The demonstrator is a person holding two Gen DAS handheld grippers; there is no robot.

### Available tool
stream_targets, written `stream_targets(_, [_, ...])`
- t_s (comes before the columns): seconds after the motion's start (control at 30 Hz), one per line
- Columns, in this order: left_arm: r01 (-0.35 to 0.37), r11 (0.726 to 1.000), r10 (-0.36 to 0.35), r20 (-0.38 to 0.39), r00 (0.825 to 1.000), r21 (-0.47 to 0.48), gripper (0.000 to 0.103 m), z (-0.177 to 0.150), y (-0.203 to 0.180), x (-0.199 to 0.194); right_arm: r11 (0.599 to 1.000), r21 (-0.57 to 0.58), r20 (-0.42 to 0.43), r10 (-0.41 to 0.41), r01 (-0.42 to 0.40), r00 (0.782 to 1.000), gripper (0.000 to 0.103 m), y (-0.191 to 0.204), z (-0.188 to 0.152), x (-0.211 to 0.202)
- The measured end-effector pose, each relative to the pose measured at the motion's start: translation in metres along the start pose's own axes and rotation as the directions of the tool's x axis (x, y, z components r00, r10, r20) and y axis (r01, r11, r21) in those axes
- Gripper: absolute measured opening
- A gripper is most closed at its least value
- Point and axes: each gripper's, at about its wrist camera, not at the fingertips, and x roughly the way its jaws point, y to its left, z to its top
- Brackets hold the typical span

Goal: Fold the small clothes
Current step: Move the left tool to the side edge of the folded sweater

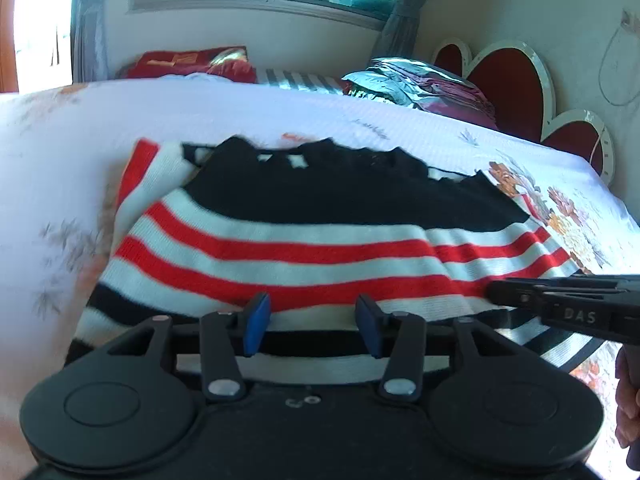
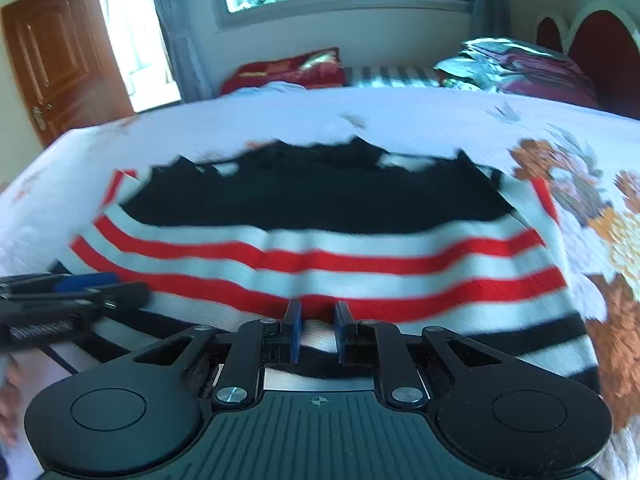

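Folding striped sweater lying flat on bedspread. My right gripper pinched on near hem fold; my left gripper jaws apart above hem, nothing held. Risk: one-sided lift drags knit, skews fold, hem slips out.

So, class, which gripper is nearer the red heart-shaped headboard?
Right. The right gripper is at the hem of the striped sweater on the side towards the headboard; the left gripper is beside it, farther away.
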Motion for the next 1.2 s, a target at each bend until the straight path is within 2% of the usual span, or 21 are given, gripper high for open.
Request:
stream_targets(0.13, [-0.012, 1.0, 0.012, -0.002, 1.0, -0.021, 0.045, -0.002, 0.01, -0.009, 0.997, 0.063, 0.0, -0.043, 0.043, 0.999, 0.015, -0.017, -0.002, -0.008])
stream_targets(0.2, [-0.012, 1.0, 0.012, 0.002, 1.0, -0.028, 0.045, -0.002, 0.011, -0.014, 0.995, 0.091, 0.022, -0.036, 0.033, 0.999, 0.015, -0.018, -0.004, -0.018])
stream_targets(0.37, [-0.018, 1.0, 0.018, 0.001, 1.0, -0.018, 0.045, -0.01, 0.012, -0.018, 0.997, 0.025, -0.009, -0.069, 0.069, 0.998, 0.015, -0.008, -0.02, -0.015])
stream_targets(0.5, [-0.028, 1.0, 0.028, -0.017, 0.999, -0.007, 0.046, -0.009, 0.01, -0.021, 0.996, 0.045, 0.006, -0.079, 0.079, 0.997, 0.015, -0.005, -0.021, -0.025])
stream_targets(0.57, [-0.03, 0.999, 0.03, -0.021, 0.999, -0.016, 0.048, -0.01, 0.01, -0.024, 0.994, 0.038, 0.016, -0.102, 0.102, 0.995, 0.019, -0.003, -0.023, -0.028])
stream_targets(0.6, [-0.033, 0.999, 0.032, -0.024, 0.999, -0.015, 0.048, -0.011, 0.01, -0.025, 0.992, 0.043, 0.005, -0.121, 0.12, 0.993, 0.031, -0.004, -0.026, -0.026])
stream_targets(0.63, [-0.035, 0.999, 0.035, -0.03, 0.999, -0.007, 0.048, -0.013, 0.01, -0.024, 0.99, 0.052, -0.007, -0.132, 0.132, 0.991, 0.032, -0.007, -0.029, -0.023])
stream_targets(0.77, [-0.038, 0.999, 0.038, -0.033, 0.999, 0.017, 0.048, -0.017, 0.011, -0.022, 0.985, 0.061, -0.008, -0.16, 0.16, 0.987, 0.032, -0.006, -0.032, -0.029])
stream_targets(0.83, [-0.037, 0.999, 0.037, -0.04, 0.999, 0.005, 0.049, -0.015, 0.011, -0.023, 0.979, 0.082, 0.024, -0.191, 0.188, 0.981, 0.033, -0.008, -0.032, -0.036])
stream_targets(0.9, [-0.031, 1.0, 0.031, -0.041, 0.999, -0.001, 0.05, -0.016, 0.012, -0.025, 0.966, 0.102, -0.005, -0.237, 0.236, 0.972, 0.033, -0.015, -0.035, -0.034])
stream_targets(0.93, [-0.028, 1.0, 0.028, -0.043, 0.999, 0.0, 0.051, -0.017, 0.013, -0.025, 0.964, 0.098, -0.036, -0.243, 0.246, 0.969, 0.033, -0.019, -0.037, -0.03])
stream_targets(1.03, [-0.015, 1.0, 0.015, -0.048, 0.999, 0.003, 0.051, -0.02, 0.018, -0.025, 0.965, 0.086, -0.045, -0.246, 0.249, 0.968, 0.033, -0.023, -0.037, -0.037])
stream_targets(1.1, [-0.014, 1.0, 0.013, -0.048, 0.999, -0.015, 0.051, -0.018, 0.019, -0.029, 0.962, 0.111, -0.009, -0.252, 0.251, 0.968, 0.034, -0.023, -0.035, -0.051])
stream_targets(1.2, [-0.027, 0.999, 0.027, -0.008, 1.0, -0.031, 0.054, -0.015, 0.019, -0.04, 0.958, 0.113, 0.016, -0.268, 0.265, 0.963, 0.036, -0.024, -0.035, -0.062])
